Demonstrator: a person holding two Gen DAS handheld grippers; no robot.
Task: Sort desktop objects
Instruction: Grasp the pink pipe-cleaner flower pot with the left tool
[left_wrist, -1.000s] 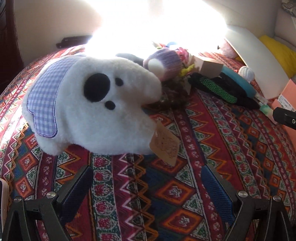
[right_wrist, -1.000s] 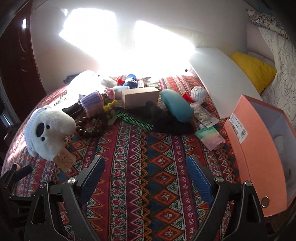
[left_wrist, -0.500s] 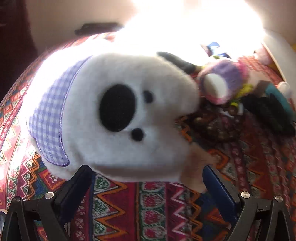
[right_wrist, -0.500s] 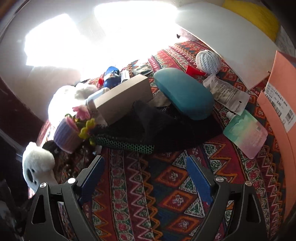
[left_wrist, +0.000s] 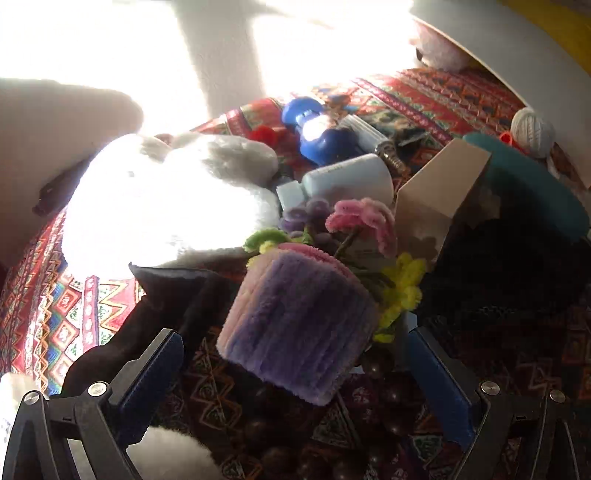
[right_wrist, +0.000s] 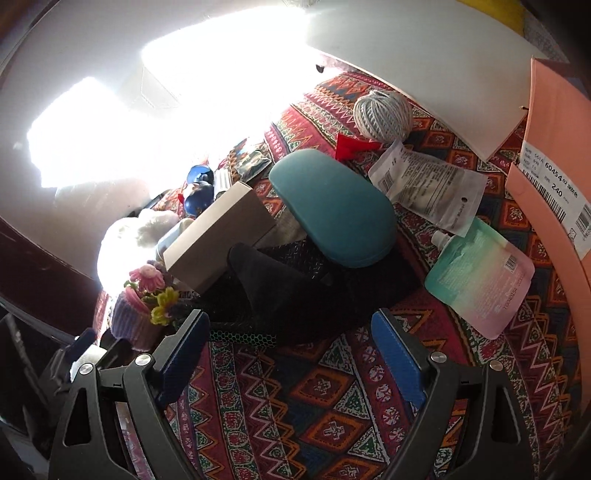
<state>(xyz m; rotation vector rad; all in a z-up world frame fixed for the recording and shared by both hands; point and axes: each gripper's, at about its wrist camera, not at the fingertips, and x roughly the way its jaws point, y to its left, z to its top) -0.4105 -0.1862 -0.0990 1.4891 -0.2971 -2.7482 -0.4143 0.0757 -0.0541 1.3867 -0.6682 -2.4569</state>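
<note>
Desktop clutter lay unsorted on the patterned cloth (left_wrist: 66, 317): from the left wrist, the left gripper (left_wrist: 291, 373) stood spread and empty around the purple plush flowerpot (left_wrist: 295, 325), while from the right wrist, the right gripper (right_wrist: 291, 354) gaped empty before the black mesh pouch (right_wrist: 295, 291), near the teal case (right_wrist: 332, 206) and orange box (right_wrist: 554, 155).

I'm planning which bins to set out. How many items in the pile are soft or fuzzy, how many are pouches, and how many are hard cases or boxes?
Soft or fuzzy: 3, white plush, purple fuzzy pot, twine ball
Pouches: 2, clear pouch, pastel pouch
Hard cases or boxes: 2, teal case, beige box
Total: 7
</note>
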